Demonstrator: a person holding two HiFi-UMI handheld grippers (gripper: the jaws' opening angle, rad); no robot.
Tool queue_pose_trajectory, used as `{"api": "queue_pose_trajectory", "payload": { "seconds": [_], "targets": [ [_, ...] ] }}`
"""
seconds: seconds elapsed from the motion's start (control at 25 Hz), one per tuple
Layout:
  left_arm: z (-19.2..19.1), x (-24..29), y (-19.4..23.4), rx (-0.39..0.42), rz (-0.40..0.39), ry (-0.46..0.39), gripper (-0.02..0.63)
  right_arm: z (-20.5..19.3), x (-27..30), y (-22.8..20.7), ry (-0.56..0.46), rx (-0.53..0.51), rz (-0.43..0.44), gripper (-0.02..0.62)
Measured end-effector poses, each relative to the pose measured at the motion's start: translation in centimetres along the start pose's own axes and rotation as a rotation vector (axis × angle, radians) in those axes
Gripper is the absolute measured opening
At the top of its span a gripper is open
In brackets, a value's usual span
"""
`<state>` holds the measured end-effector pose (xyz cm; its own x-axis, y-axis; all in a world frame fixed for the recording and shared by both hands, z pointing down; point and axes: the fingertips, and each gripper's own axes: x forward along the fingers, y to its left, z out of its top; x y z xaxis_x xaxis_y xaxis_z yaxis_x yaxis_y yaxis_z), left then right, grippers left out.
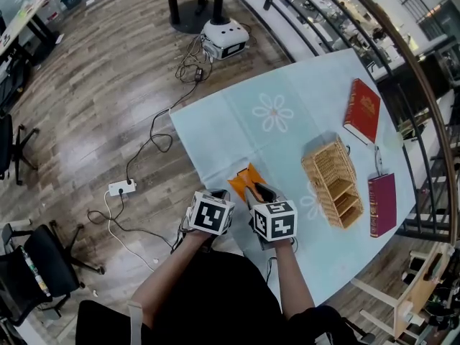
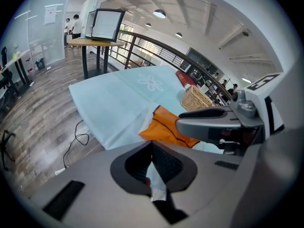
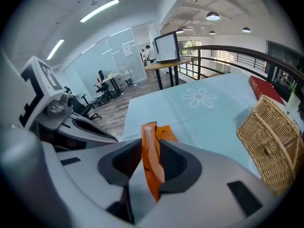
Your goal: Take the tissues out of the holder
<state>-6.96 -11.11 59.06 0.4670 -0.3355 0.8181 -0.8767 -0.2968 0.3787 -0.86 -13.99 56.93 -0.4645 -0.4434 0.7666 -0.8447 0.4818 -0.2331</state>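
An orange tissue holder [image 1: 244,180] lies at the near edge of the light blue table [image 1: 237,124]. Both grippers meet over it. My left gripper [image 2: 153,174] is shut on a white tissue [image 2: 156,186] that sticks up between its pads; beyond it lies the orange holder [image 2: 166,127]. My right gripper [image 3: 151,163] has the holder's upright orange edge [image 3: 152,151] between its jaws, with a gap showing beside it, so the pads do not pinch it. In the head view the left gripper [image 1: 226,203] and right gripper [image 1: 257,192] sit side by side, their tips partly hidden by the marker cubes.
A wicker basket [image 1: 334,182] stands to the right of the grippers. A red book [image 1: 363,110] and a maroon book [image 1: 382,203] lie near the table's right edge. Cables and a power strip [image 1: 121,187] lie on the wooden floor at the left.
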Motion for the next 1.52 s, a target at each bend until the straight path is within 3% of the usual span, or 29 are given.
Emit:
{"api": "queue_pose_trajectory", "payload": {
  "seconds": [0.28, 0.76, 1.08, 1.28, 1.52],
  "targets": [
    [0.4, -0.7, -1.2, 0.031, -0.016, -0.007, 0.009, 2.0, -3.8, 1.0, -0.125, 0.088, 0.038, 0.114],
    [-0.5, -0.5, -5.0, 0.118, -0.042, 0.0, 0.009, -0.6, -8.4, 1.3, -0.183, 0.209, 0.032, 0.089],
    [-3.1, -0.9, -7.7, 0.16, -0.06, 0.003, 0.009, -4.1, -10.2, 2.2, -0.147, 0.251, -0.019, 0.014],
    [-5.0, -1.5, -8.4, 0.164, -0.049, 0.004, 0.009, -6.2, -10.8, 2.8, -0.109, 0.266, -0.038, 0.014],
    [-7.6, -2.6, -8.8, 0.121, -0.039, 0.0, 0.009, -10.4, -10.7, 3.7, 0.034, 0.272, -0.082, 0.012]
  ]
}}
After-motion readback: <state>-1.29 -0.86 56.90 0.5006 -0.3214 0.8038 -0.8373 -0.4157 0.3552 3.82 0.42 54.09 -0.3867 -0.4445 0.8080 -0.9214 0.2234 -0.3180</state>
